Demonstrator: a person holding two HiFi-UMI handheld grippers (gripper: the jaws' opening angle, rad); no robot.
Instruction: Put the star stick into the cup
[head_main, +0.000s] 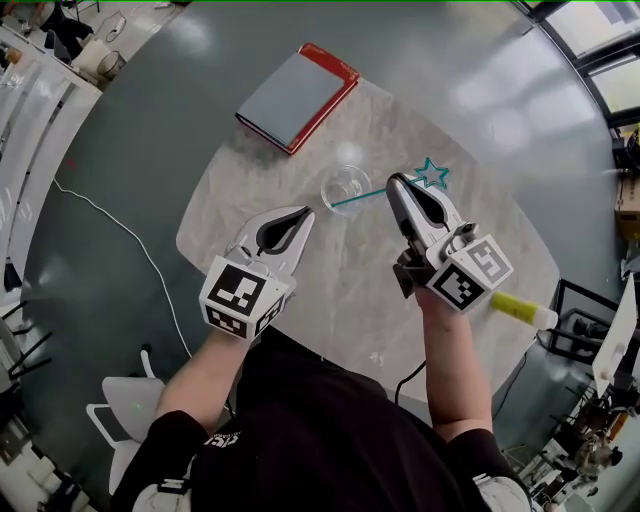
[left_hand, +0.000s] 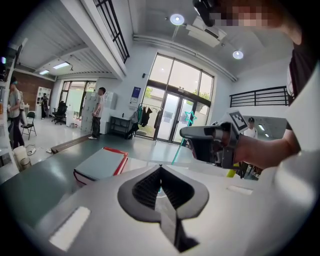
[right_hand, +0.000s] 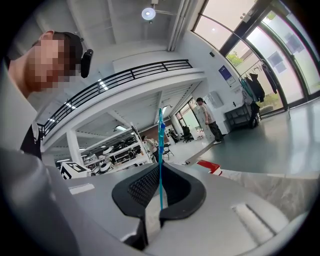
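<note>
The right gripper (head_main: 393, 184) is clamped on the stick (head_main: 352, 200), whose plain end overlaps the cup (head_main: 345, 176). The left gripper (head_main: 304, 213) hovers near the cup, jaws together and empty.

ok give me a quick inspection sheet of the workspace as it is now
surface: pale marbled table, rounded edge
job's things: clear cup upright on the table; star stick tilted, lower end by the cup's rim, can't tell if it is inside
clutter: red-edged book at the far edge; yellow item at the right edge
grippers: right claw shut on the star stick; left claw shut, empty, near the cup
cables: white cable on the floor at left; black cable by the near table edge
surroundings: white chair; people standing far off; glass doors
</note>
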